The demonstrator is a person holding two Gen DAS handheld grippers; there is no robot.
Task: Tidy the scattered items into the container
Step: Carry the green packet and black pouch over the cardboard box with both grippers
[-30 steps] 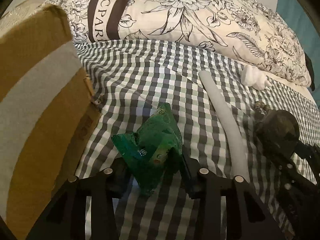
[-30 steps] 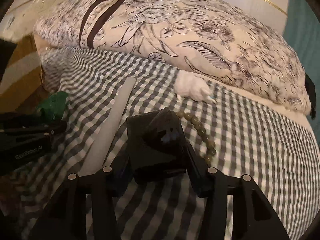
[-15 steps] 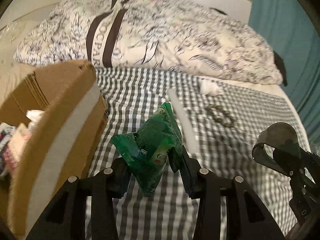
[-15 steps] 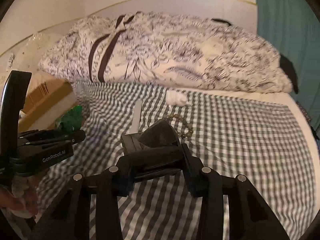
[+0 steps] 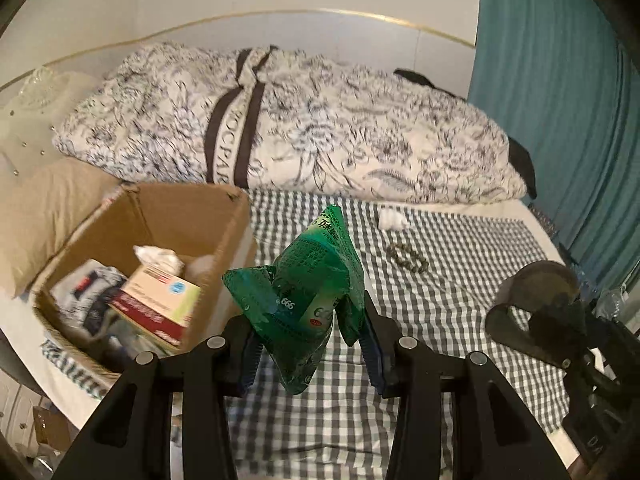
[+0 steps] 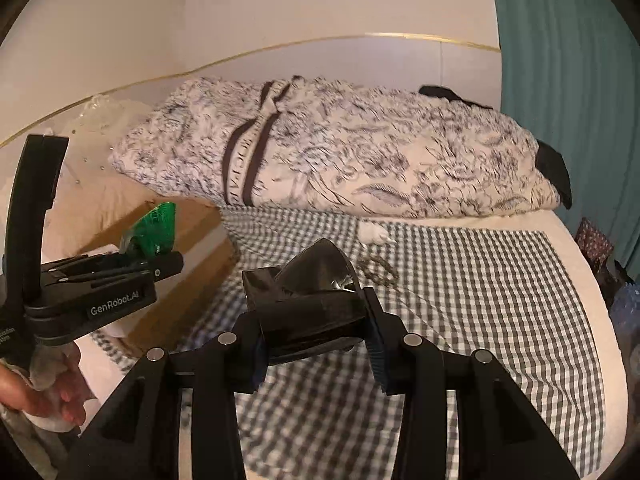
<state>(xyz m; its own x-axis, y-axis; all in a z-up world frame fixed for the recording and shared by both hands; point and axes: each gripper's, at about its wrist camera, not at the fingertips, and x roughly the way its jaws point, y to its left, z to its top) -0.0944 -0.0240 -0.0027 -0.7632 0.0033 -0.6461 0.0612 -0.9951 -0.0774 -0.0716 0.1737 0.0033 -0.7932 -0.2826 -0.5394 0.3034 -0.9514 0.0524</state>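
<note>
My left gripper (image 5: 306,344) is shut on a crumpled green packet (image 5: 304,296) and holds it in the air just right of the open cardboard box (image 5: 224,236). The box holds a small carton, cloth and tissue. My right gripper (image 6: 316,336) is shut on a shiny black object (image 6: 308,300), lifted above the checked sheet (image 6: 480,300). The left gripper and green packet (image 6: 154,230) show at the left in the right wrist view. A bead bracelet (image 5: 408,256) and a white tissue wad (image 5: 392,220) lie on the sheet.
A large floral duvet (image 5: 320,132) lies across the back of the bed. A teal curtain (image 5: 560,100) hangs at the right. A beige pillow (image 5: 40,208) sits left of the box. The bed's right edge runs near the curtain.
Both grippers have risen well above the bed with their loads. The left one moved toward the box, whose inside now shows. The white tube is out of sight.
</note>
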